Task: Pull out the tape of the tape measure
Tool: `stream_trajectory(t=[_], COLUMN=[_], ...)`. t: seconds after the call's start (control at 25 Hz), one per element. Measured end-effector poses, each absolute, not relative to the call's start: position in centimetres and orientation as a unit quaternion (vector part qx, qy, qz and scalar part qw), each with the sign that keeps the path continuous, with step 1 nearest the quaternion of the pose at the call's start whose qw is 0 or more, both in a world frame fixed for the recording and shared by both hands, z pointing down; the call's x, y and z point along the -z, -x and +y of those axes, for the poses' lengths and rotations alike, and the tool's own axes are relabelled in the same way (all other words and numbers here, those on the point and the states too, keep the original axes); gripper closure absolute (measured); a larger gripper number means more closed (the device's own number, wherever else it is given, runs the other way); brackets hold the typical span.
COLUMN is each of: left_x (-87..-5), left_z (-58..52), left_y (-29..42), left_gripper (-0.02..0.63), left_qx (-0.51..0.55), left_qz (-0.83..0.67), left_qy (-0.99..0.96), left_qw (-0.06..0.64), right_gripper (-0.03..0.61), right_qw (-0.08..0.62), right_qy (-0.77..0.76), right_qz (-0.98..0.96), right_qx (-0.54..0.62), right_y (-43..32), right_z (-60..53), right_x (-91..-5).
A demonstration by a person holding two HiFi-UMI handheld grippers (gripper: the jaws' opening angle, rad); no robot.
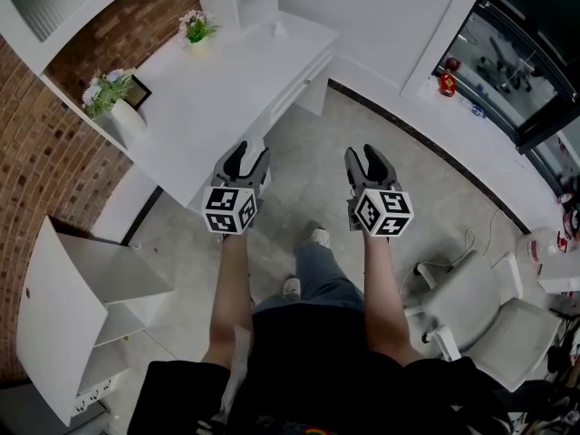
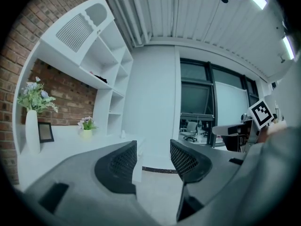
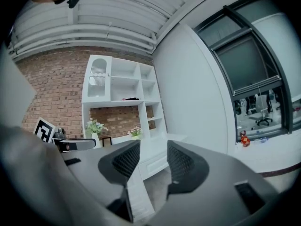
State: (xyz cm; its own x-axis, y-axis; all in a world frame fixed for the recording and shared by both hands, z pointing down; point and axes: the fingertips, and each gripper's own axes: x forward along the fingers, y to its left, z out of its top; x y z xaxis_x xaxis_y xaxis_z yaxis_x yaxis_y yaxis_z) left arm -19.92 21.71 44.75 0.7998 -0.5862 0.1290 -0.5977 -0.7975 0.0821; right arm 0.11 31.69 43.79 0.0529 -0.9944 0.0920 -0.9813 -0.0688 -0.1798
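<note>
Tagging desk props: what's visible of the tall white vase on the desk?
The tall white vase is slim, plain and roughly cylindrical, with a smooth surface that may be ceramic. It stands upright on the white desk, close to the brick wall, and holds pale flowers with green leaves. A small dark picture frame stands close beside it; whether they touch cannot be told.

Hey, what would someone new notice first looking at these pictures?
Two grippers with marker cubes, the left gripper and right gripper, held side by side over the grey floor, both open and empty. Beyond the left one stands a white desk with flower vases against a brick wall; no tape measure shows.
</note>
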Motion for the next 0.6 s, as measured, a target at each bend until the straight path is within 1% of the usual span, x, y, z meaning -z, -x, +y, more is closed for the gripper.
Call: stream_trajectory(t=[0.32, 0.6], left_x=[-44.9, -46.3], left_z=[15.7, 5.5], left_y=[16.6, 10.2], left_gripper=[0.422, 0.42], left_qx=[-0.047, -0.047], left_qz=[-0.31, -0.324], left_qy=[-0.948, -0.944], left_qw=[0.055, 0.051], right_gripper=[0.42, 0.42], right_qw=[0.037, 0.041], right_qy=[0.729, 0.719], right_qz=[0.677, 0.689], right_qx=[0.091, 0.083], right_y=[-4.1, -11.0], right_z=[25.7, 14.5], right_x=[-43.7, -45.0])
